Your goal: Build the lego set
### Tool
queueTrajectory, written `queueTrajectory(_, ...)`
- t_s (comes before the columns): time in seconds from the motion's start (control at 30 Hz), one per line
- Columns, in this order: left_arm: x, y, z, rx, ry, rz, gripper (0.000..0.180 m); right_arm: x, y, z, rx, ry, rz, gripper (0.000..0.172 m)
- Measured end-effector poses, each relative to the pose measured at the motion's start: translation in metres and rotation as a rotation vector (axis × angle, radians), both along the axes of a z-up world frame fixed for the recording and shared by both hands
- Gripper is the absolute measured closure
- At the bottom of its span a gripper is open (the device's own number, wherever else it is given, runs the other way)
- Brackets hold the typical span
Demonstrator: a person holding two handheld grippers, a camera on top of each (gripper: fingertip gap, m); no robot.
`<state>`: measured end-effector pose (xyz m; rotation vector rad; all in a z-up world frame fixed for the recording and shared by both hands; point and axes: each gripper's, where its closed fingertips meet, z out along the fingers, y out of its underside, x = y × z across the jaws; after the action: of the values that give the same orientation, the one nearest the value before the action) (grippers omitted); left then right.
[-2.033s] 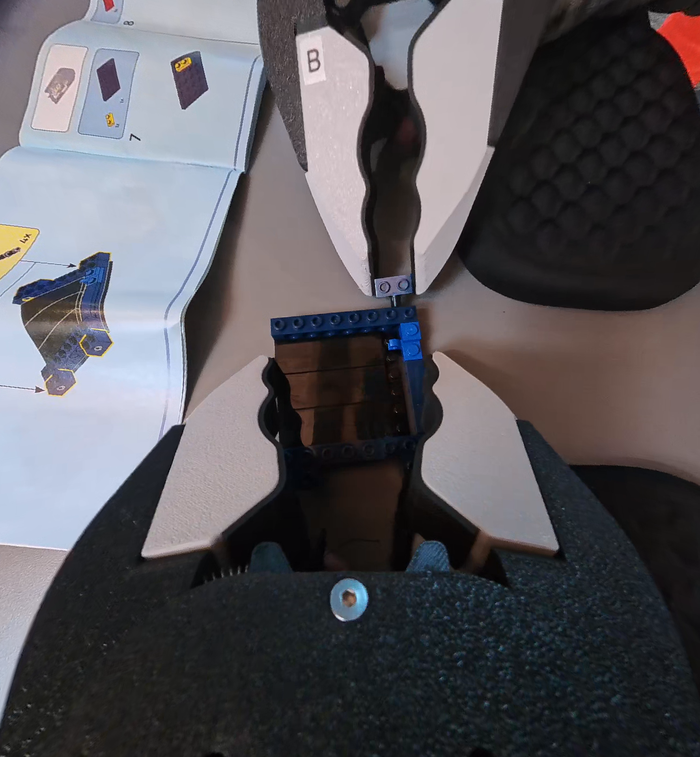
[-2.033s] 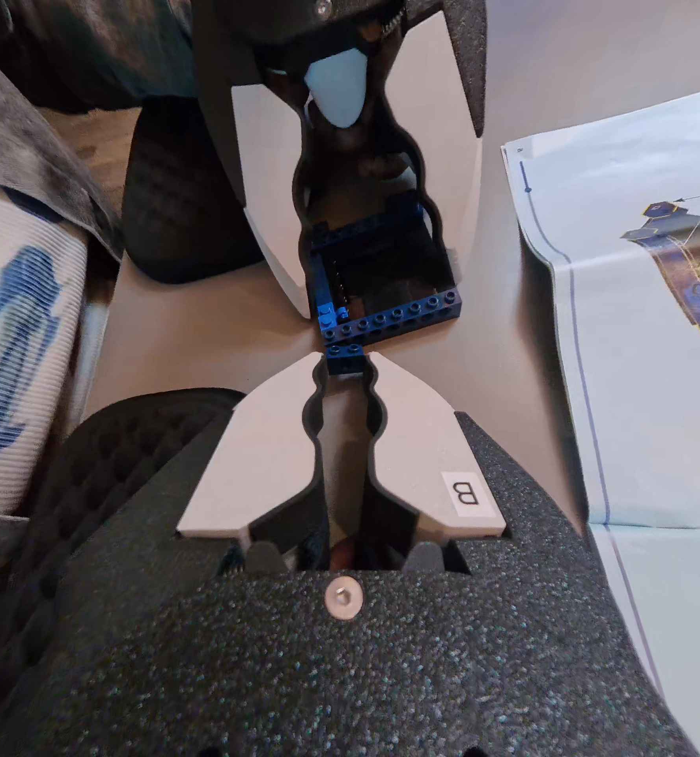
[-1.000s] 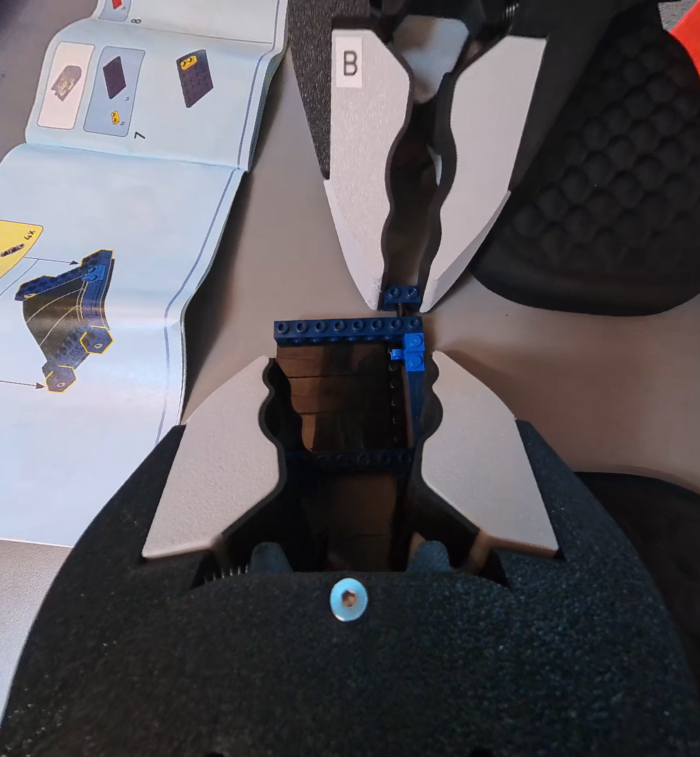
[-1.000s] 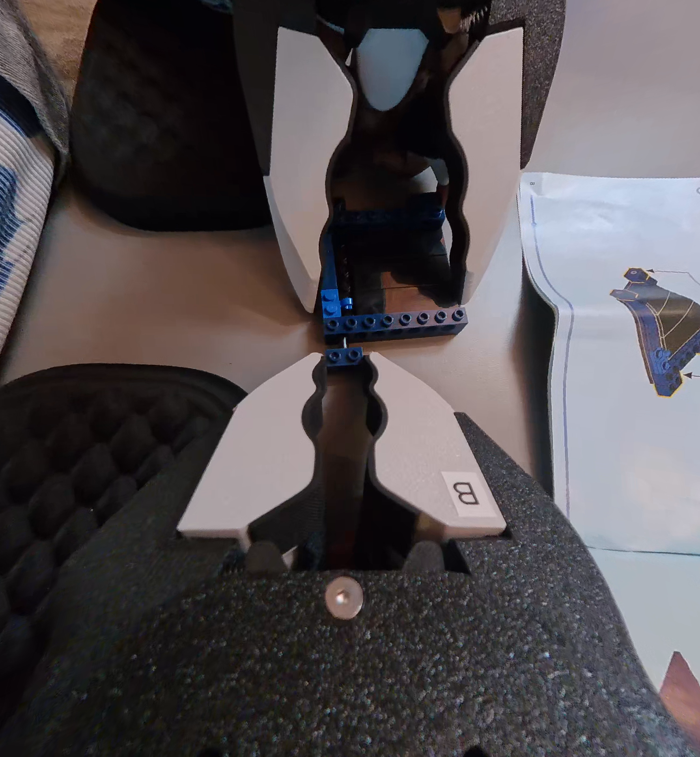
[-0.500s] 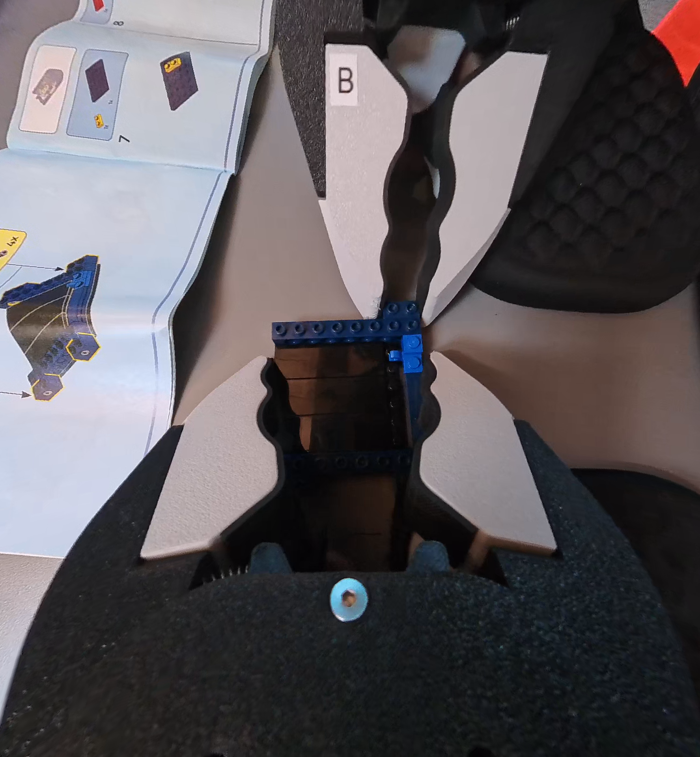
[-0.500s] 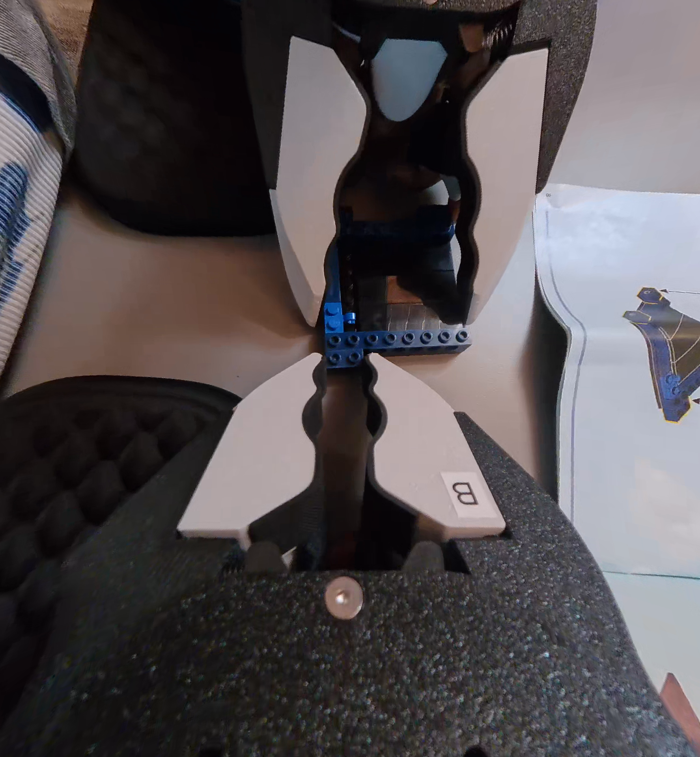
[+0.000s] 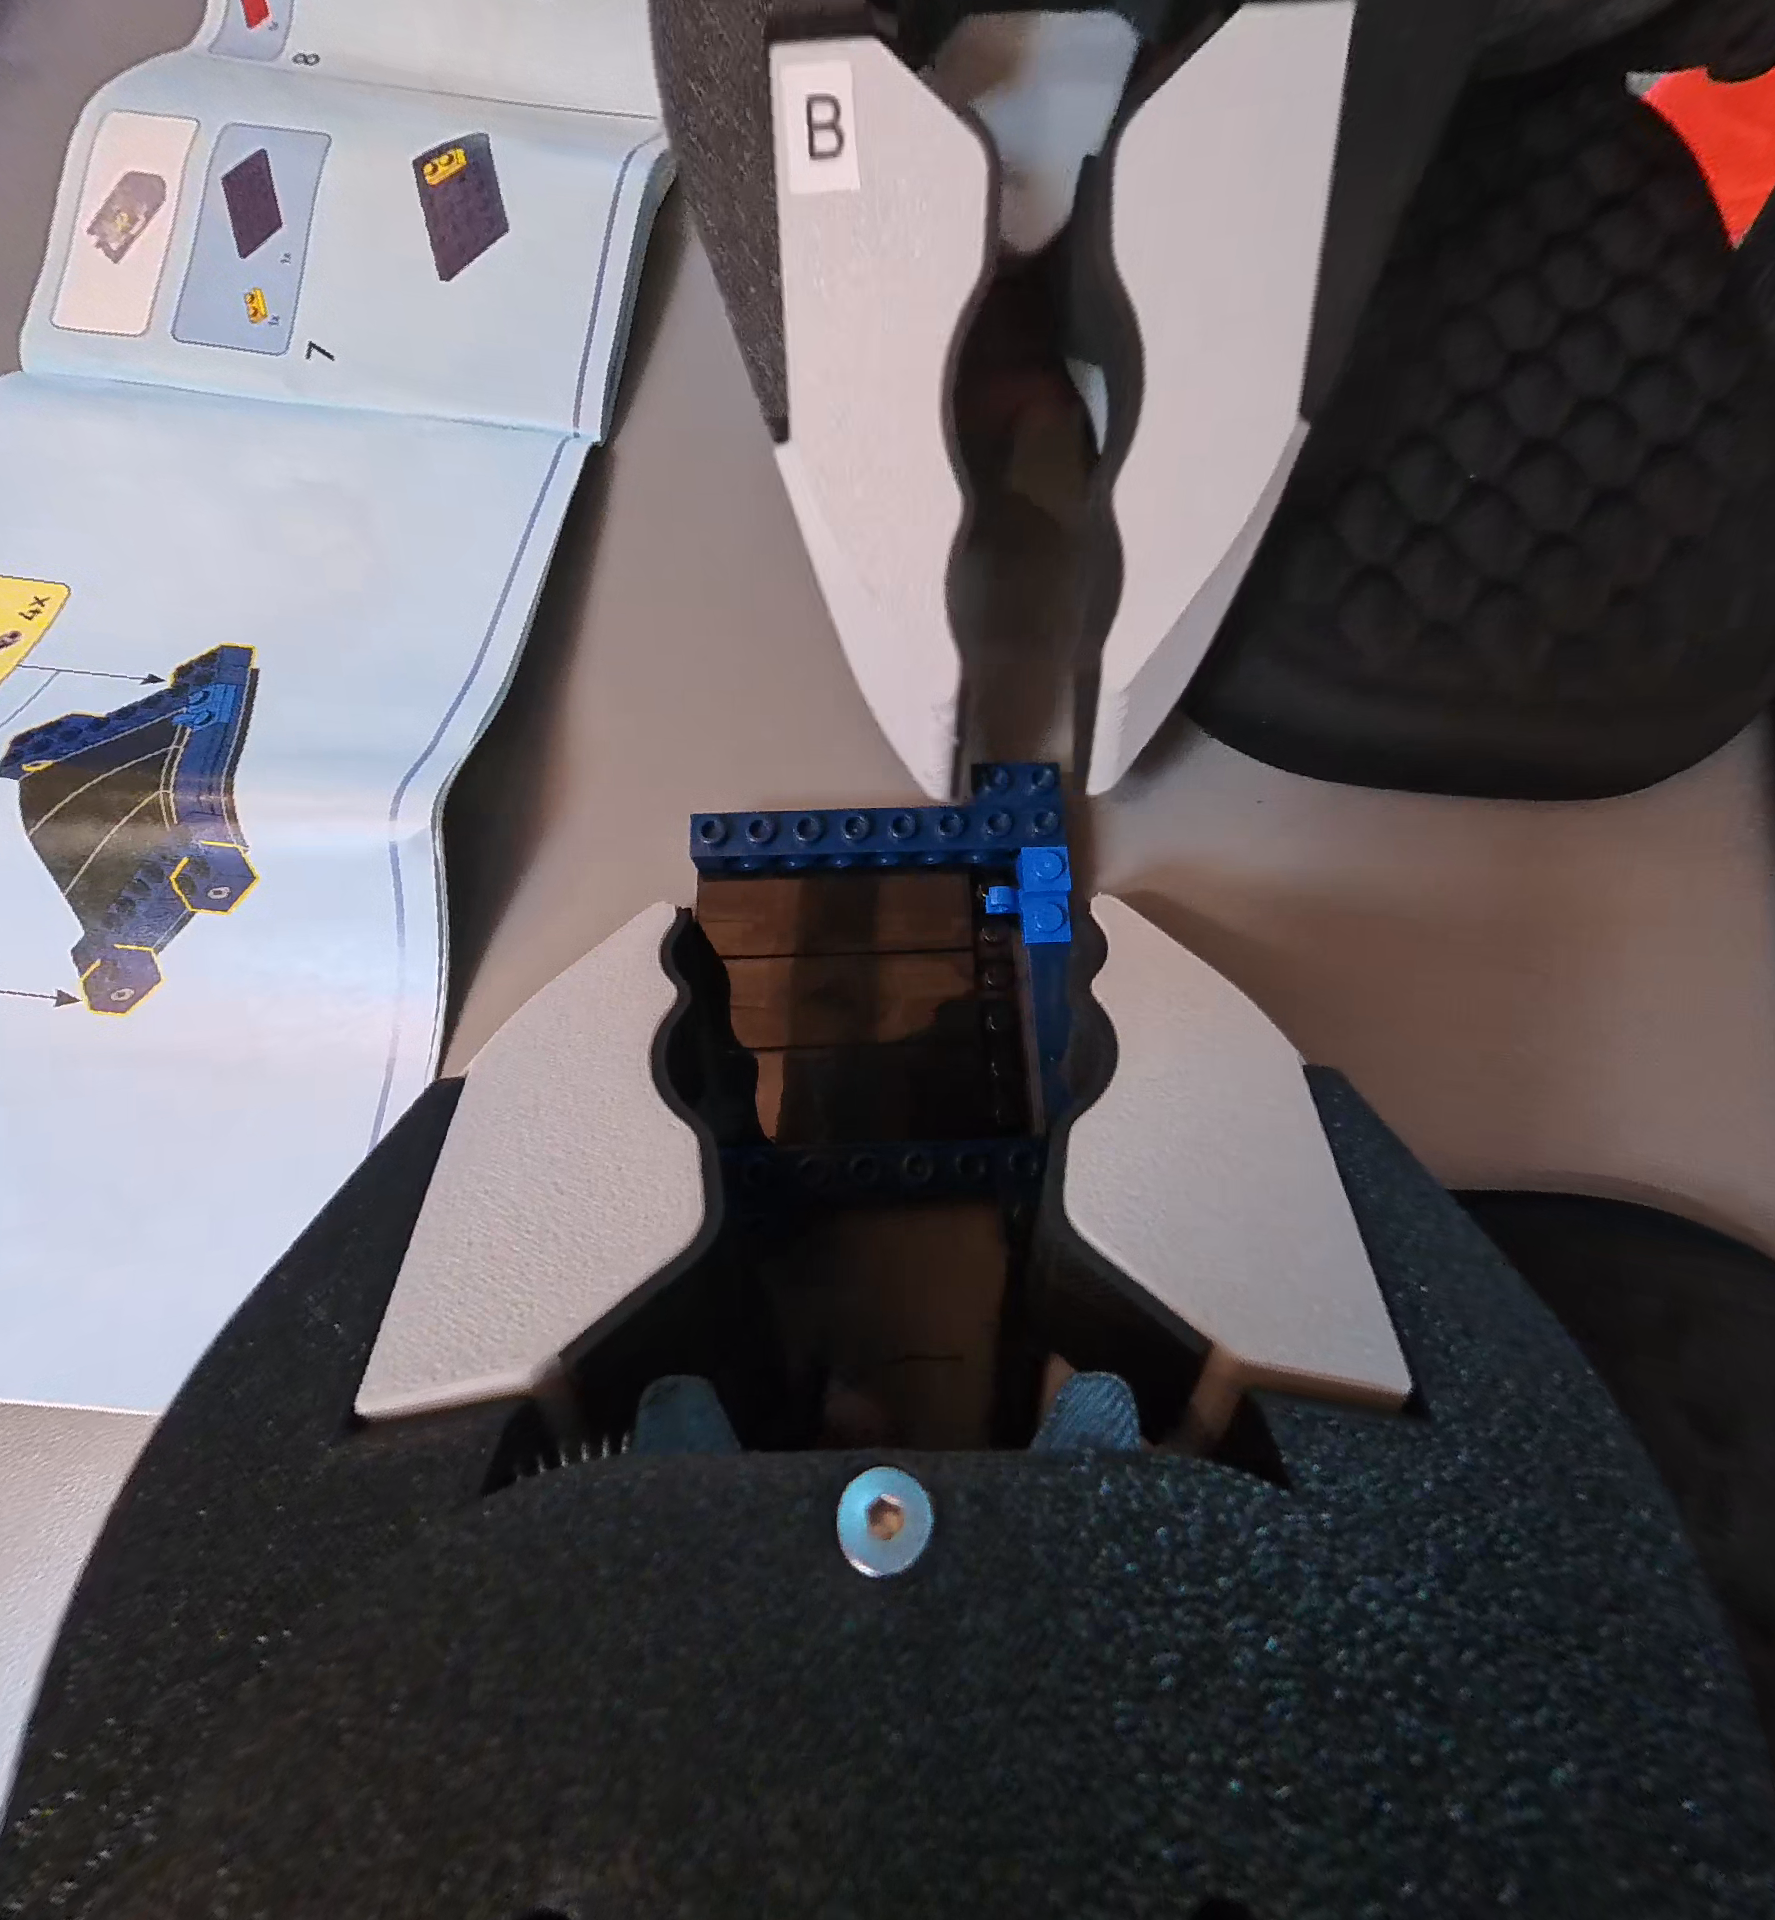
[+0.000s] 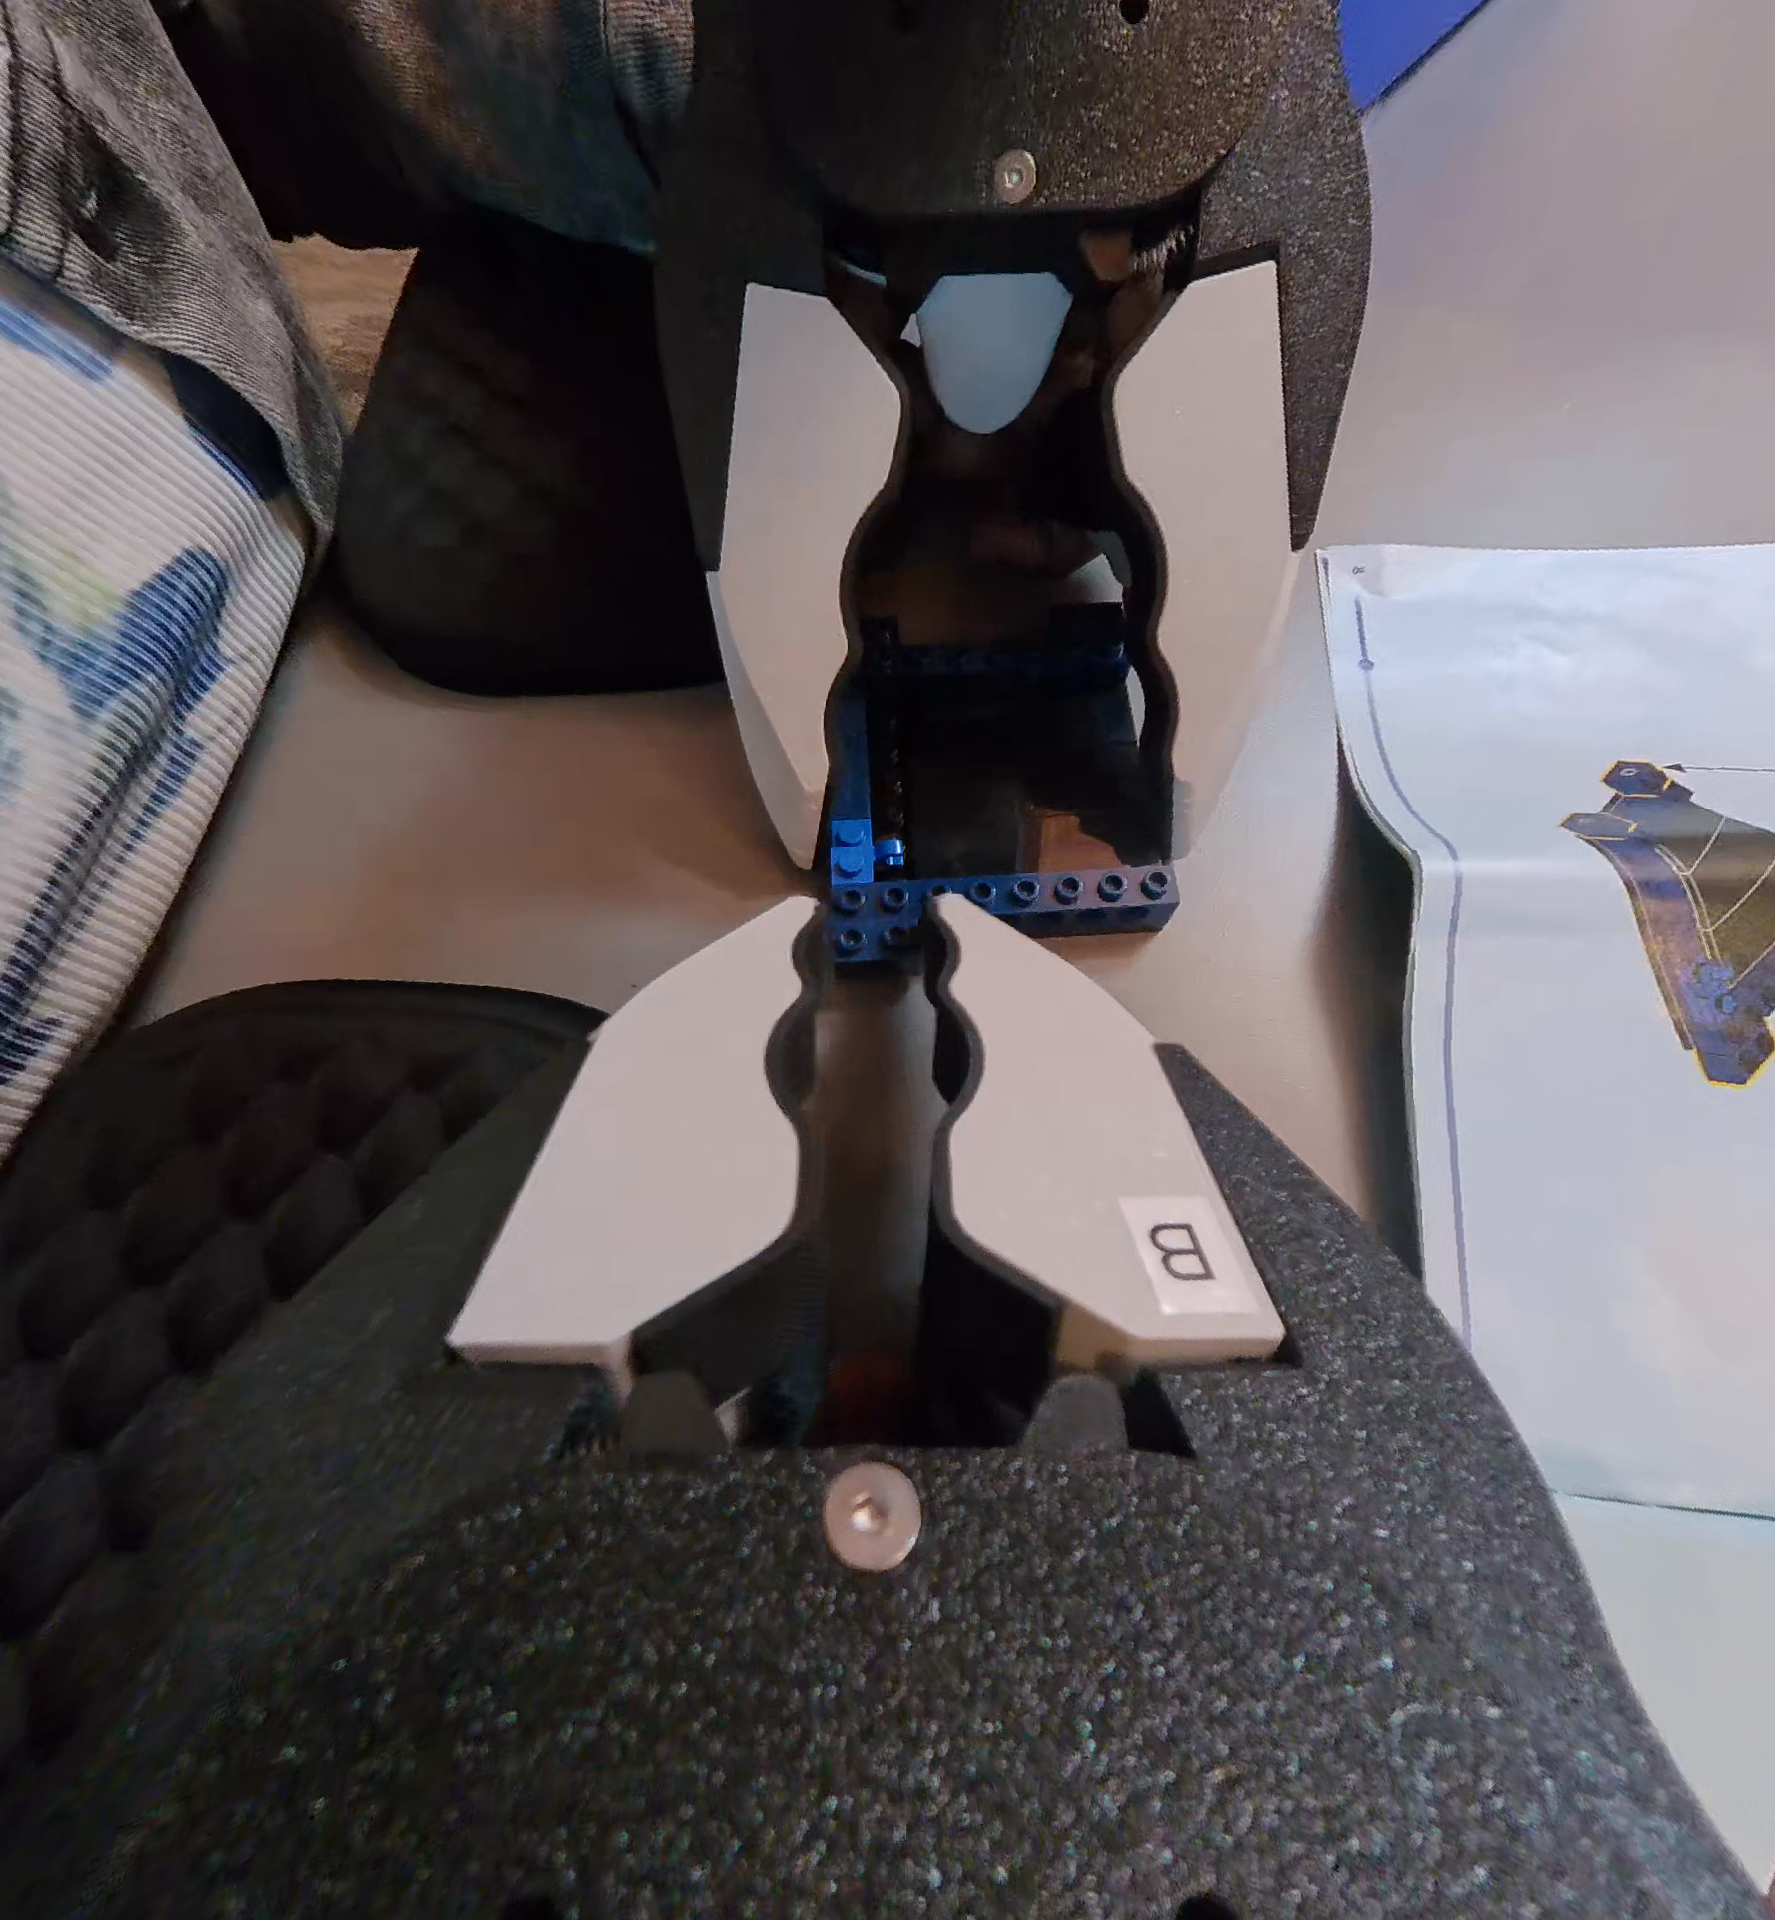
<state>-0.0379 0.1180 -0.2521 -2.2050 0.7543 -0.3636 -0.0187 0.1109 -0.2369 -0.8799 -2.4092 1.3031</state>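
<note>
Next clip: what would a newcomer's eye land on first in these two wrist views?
The two grey claws meeting nose to nose at the centre: the left claw clamps a dark blue brick frame with a glossy dark floor, while the right claw pinches a small dark blue two-stud brick right against the frame's corner. Beside them lies an open pale blue instruction booklet, and a black quilted case sits on the other side.

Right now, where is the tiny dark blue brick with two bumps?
The tiny dark blue brick sits pinched in the right tool, pushed against the near corner of the blue brick frame that the left tool holds.
</note>
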Motion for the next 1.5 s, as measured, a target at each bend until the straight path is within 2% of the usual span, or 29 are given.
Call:
queueTrajectory(0.07,0.002,-0.002,0.002,-0.005,-0.021,-0.021,0.11,-0.001,0.001,0.005,-0.031,0.001,0.0,0.147)
queueTrajectory(0.13,-0.001,-0.001,0.017,0.066,-0.081,-0.014,0.102,-0.003,0.004,0.014,-0.065,0.008,-0.006,0.144)
queueTrajectory(0.27,-0.033,-0.003,0.09,0.365,-0.309,0.099,0.102,-0.014,0.016,0.03,-0.047,0.005,-0.026,0.137)
queueTrajectory(0.33,-0.056,-0.009,0.127,0.58,-0.353,0.183,0.113,-0.025,0.021,0.035,-0.006,0.009,-0.024,0.138)
queueTrajectory(0.4,-0.076,-0.02,0.164,0.877,-0.309,0.285,0.127,-0.043,0.023,0.038,0.017,0.012,-0.014,0.138)
queueTrajectory(0.47,-0.094,-0.036,0.189,1.135,-0.19,0.395,0.144,-0.065,0.021,0.034,0.026,-0.008,-0.012,0.139)
queueTrajectory(0.53,-0.114,-0.044,0.194,1.215,-0.084,0.541,0.147,-0.085,0.008,0.027,0.021,-0.036,0.021,0.14)
queueTrajectory(0.67,-0.121,-0.044,0.19,1.214,-0.056,0.601,0.147,-0.118,-0.022,0.004,0.091,-0.074,0.093,0.144)
queueTrajectory(0.8,-0.13,-0.042,0.186,1.18,-0.075,0.635,0.147,-0.14,-0.036,-0.009,0.161,-0.081,0.089,0.144)
queueTrajectory(0.87,-0.133,-0.043,0.186,1.169,-0.078,0.647,0.148,-0.144,-0.038,-0.015,0.204,-0.076,0.088,0.151)
queueTrajectory(0.9,-0.134,-0.042,0.185,1.155,-0.075,0.648,0.147,-0.145,-0.038,-0.015,0.219,-0.059,0.092,0.16)
queueTrajectory(0.93,-0.135,-0.041,0.184,1.138,-0.072,0.651,0.147,-0.143,-0.038,-0.014,0.237,-0.05,0.106,0.16)
queueTrajectory(1.0,-0.133,-0.038,0.18,1.097,-0.073,0.631,0.147,-0.139,-0.034,-0.007,0.244,-0.033,0.12,0.16)
queueTrajectory(1.07,-0.131,-0.031,0.17,0.993,-0.118,0.608,0.147,-0.128,-0.029,0.01,0.17,-0.044,0.141,0.16)
queueTrajectory(1.2,-0.096,-0.013,0.125,0.553,-0.367,0.398,0.147,-0.094,-0.011,0.053,-0.019,-0.144,0.187,0.16)
queueTrajectory(1.27,-0.069,-0.012,0.11,0.406,-0.439,0.263,0.151,-0.08,-0.001,0.071,-0.048,-0.131,0.197,0.16)
queueTrajectory(1.4,-0.038,-0.006,0.09,0.308,-0.388,0.154,0.154,-0.063,0.012,0.081,0.022,-0.098,0.18,0.16)
queueTrajectory(1.5,-0.031,0.0,0.086,0.301,-0.332,0.154,0.154,-0.053,0.014,0.075,0.108,-0.114,0.19,0.16)
